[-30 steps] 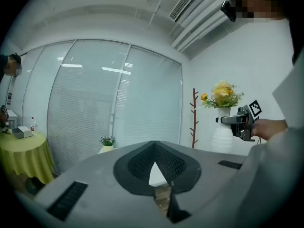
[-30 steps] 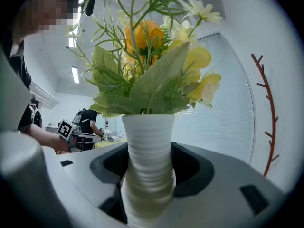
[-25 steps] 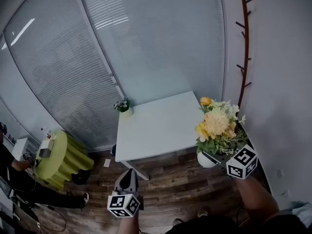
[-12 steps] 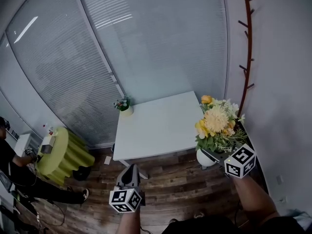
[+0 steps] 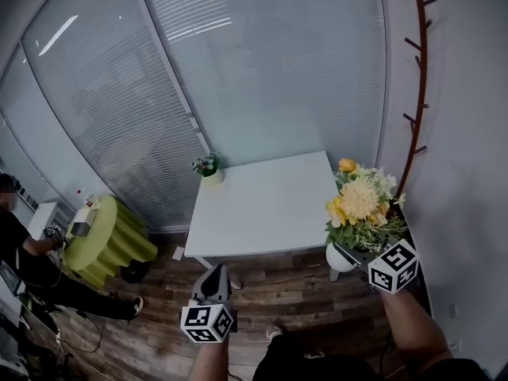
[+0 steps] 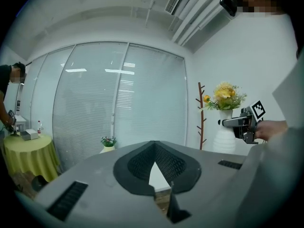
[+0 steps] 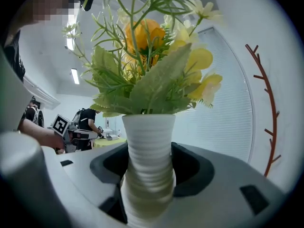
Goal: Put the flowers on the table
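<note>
The flowers, yellow and orange blooms with green leaves, stand upright in a ribbed white vase. My right gripper is shut on the vase's neck, holding it in the air beside the near right corner of the white table. In the right gripper view the flowers fill the upper picture. My left gripper hangs low over the wooden floor in front of the table's near left corner. Its jaws meet at the tips with nothing between them.
A small potted plant sits on the table's far left corner. A brown coat rack hangs on the right wall. To the left is a round table under a green cloth, with a person beside it. Blinds cover the glass wall behind.
The head view has tilted and shifted slightly. Both grippers keep about the same places by the table, and the vase stays held in the right gripper.
</note>
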A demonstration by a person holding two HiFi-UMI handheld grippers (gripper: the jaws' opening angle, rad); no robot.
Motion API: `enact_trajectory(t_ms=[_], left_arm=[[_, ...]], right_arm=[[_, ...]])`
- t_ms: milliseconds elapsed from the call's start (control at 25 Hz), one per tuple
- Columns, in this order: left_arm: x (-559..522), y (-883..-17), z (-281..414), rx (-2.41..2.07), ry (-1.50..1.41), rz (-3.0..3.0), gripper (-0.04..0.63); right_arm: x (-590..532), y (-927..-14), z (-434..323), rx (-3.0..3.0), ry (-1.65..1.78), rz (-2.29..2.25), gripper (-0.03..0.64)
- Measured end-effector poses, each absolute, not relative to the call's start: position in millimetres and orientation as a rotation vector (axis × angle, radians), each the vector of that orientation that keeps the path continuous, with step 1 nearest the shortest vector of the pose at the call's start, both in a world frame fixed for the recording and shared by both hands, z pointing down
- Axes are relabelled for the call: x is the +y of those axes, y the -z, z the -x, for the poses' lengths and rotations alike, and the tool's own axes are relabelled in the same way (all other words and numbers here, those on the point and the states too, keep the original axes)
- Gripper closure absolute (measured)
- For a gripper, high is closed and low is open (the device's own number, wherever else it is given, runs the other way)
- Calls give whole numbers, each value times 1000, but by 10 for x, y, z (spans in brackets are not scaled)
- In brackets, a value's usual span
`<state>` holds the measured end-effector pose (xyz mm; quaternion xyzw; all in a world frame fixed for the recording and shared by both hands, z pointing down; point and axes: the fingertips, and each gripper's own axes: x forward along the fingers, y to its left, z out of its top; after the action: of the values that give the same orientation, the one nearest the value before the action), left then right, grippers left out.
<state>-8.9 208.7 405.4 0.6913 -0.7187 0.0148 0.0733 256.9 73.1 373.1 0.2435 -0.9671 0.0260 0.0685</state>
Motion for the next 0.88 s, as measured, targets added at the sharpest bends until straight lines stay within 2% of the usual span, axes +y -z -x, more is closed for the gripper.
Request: enact_trajectory(t_ms=[880], left_arm=[[946,-4012,829,-2129,-70,-2182,600]], right_arm=[[-161,-3752,-2028,-2868,-53,-868,337]])
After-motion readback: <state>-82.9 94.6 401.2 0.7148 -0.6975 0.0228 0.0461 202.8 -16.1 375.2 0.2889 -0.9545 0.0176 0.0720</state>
